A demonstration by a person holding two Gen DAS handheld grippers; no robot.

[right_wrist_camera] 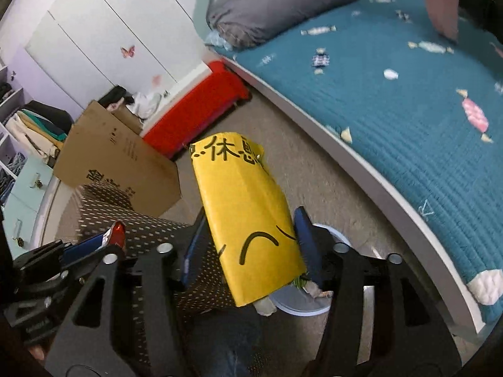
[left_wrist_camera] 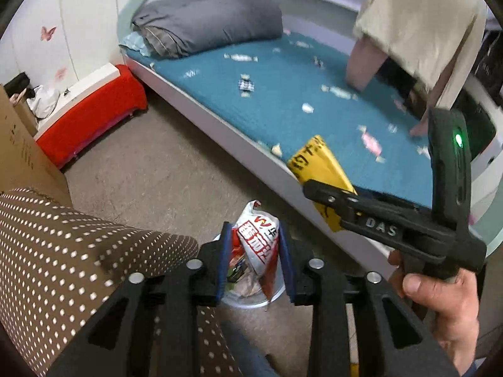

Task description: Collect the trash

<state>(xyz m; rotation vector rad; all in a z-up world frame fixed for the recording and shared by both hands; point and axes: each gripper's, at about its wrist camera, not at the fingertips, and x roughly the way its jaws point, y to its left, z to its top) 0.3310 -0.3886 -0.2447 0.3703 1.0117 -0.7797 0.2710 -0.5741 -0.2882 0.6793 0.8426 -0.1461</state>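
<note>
My right gripper is shut on a yellow paper package with black characters and holds it in the air; the package also shows in the left wrist view, clamped in that gripper. My left gripper is shut on a red-and-white plastic bag that hangs over a small white trash bin on the floor. The bin holds crumpled wrappers. Its rim shows under the yellow package in the right wrist view.
A bed with a teal candy-print quilt and a grey folded duvet runs along the right. A red bench, a cardboard box and a brown dotted cushion stand on the left. A person's legs stand on the bed.
</note>
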